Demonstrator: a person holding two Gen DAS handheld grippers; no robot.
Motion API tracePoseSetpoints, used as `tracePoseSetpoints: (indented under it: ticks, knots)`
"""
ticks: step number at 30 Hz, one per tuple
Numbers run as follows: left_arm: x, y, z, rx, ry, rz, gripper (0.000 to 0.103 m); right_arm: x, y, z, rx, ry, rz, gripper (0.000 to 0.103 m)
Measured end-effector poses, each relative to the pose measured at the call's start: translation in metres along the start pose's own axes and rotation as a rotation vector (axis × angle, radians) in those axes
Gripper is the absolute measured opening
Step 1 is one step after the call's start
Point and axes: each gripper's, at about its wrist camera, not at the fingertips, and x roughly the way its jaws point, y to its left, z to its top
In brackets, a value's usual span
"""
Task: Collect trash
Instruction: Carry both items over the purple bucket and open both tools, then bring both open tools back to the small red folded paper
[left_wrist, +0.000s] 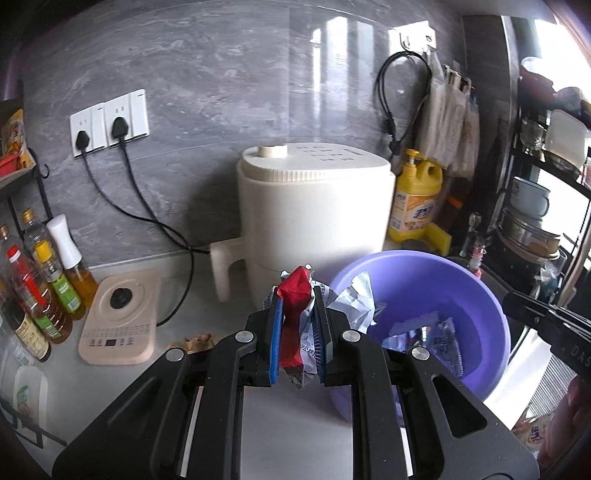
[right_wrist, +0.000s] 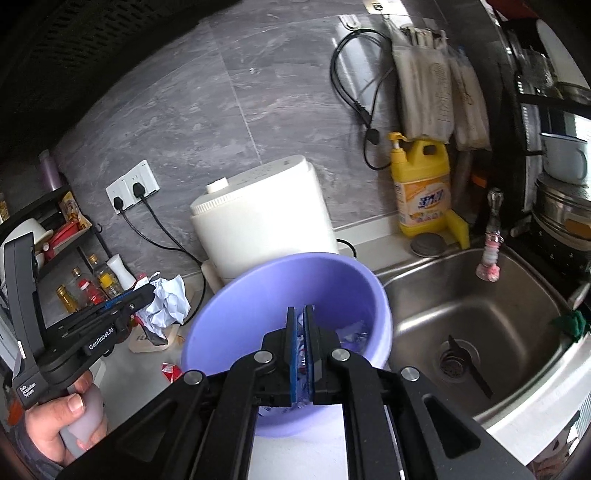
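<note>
My left gripper (left_wrist: 298, 325) is clamped on a crumpled red-and-silver wrapper (left_wrist: 295, 295), held above the counter (left_wrist: 207, 295) just left of the purple basin (left_wrist: 443, 273). My right gripper (right_wrist: 300, 343), pads nearly together on a thin blue wrapper (right_wrist: 302, 354), sits over the basin beside the sink (right_wrist: 480, 325).

the basin (right_wrist: 236, 295) stands on the counter (left_wrist: 207, 302) near of the cooker (right_wrist: 258, 221), wrappers (right_wrist: 351, 332) in it. the sink (right_wrist: 480, 325) lies right of it, the soap bottle (right_wrist: 421, 184) far behind, the oil bottles (left_wrist: 40, 280) far left.
</note>
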Motion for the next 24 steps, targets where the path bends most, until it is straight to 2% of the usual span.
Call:
tracePoseSetpoints:
  ticks: [3,5,6,7,8,10,11,12,13,15,21,24]
  knots:
    - [0.002,-0.009,0.001,0.012,0.000,-0.022,0.015,-0.005,-0.005,-0.002,0.007,0.003,-0.014,0.006]
    - [0.004,-0.015,0.003,0.019,-0.001,-0.038,0.015,-0.007,-0.009,-0.004,0.013,0.004,-0.023,0.012]
    - [0.005,-0.017,0.003,0.020,0.001,-0.047,0.016,-0.009,-0.011,-0.005,0.016,0.001,-0.027,0.029]
    - [0.007,-0.021,0.004,0.024,0.007,-0.065,0.016,-0.011,-0.012,-0.005,0.018,-0.006,-0.031,0.042]
    - [0.008,-0.024,0.004,0.028,0.011,-0.081,0.018,-0.014,-0.012,-0.006,0.018,-0.021,-0.042,0.043]
    - [0.010,-0.029,0.004,0.039,0.015,-0.102,0.035,-0.016,-0.012,-0.007,0.015,-0.022,-0.046,0.043]
    - [0.010,-0.029,0.004,0.041,0.012,-0.105,0.049,-0.016,-0.013,-0.007,0.016,-0.019,-0.049,0.043]
    - [0.010,-0.029,0.003,0.043,0.009,-0.104,0.057,-0.016,-0.013,-0.007,0.017,-0.018,-0.051,0.043]
    - [0.009,-0.028,0.003,0.044,0.009,-0.104,0.060,-0.016,-0.013,-0.008,0.018,-0.015,-0.053,0.044]
    - [0.007,-0.024,0.002,0.042,0.007,-0.100,0.073,-0.014,-0.012,-0.008,0.016,-0.010,-0.051,0.046]
    - [-0.004,-0.001,-0.003,0.019,-0.012,-0.023,0.091,-0.004,0.004,-0.010,-0.013,0.005,-0.010,0.052]
    - [-0.008,0.011,-0.006,0.012,-0.013,0.016,0.095,0.001,0.015,-0.012,-0.031,0.013,0.017,0.057]
